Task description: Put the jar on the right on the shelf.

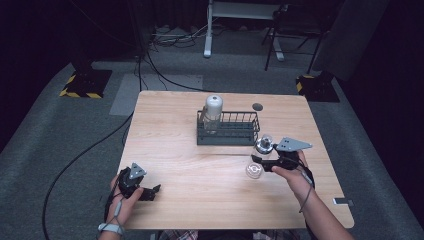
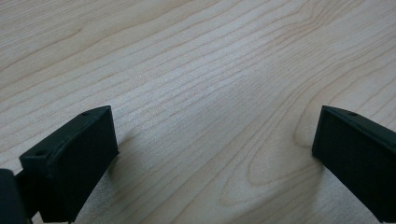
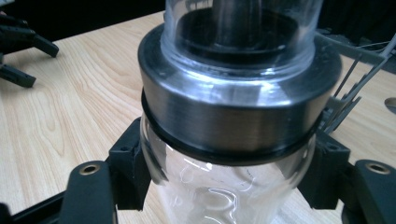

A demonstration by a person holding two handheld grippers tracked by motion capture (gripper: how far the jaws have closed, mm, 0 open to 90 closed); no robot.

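Observation:
My right gripper point(image 1: 258, 162) is shut on a clear glass bottle point(image 1: 260, 156) with a steel collar and clear cap, held tilted just above the wooden table point(image 1: 200, 170) at right of centre. In the right gripper view the bottle point(image 3: 233, 116) sits between the jaws, gripped below the collar, my right gripper point(image 3: 229, 186) closed around its glass body. My left gripper point(image 1: 154, 190) rests at the near left of the table, open. In the left gripper view my left gripper point(image 2: 215, 154) has its jaws wide apart over bare wood.
A dark wire rack point(image 1: 228, 135) stands at the table's middle back, holding an upright bottle with a white cap point(image 1: 213, 112) at its left end. The rack's wires point(image 3: 355, 70) are close behind the held bottle. A dark round hole point(image 1: 257, 106) lies behind the rack.

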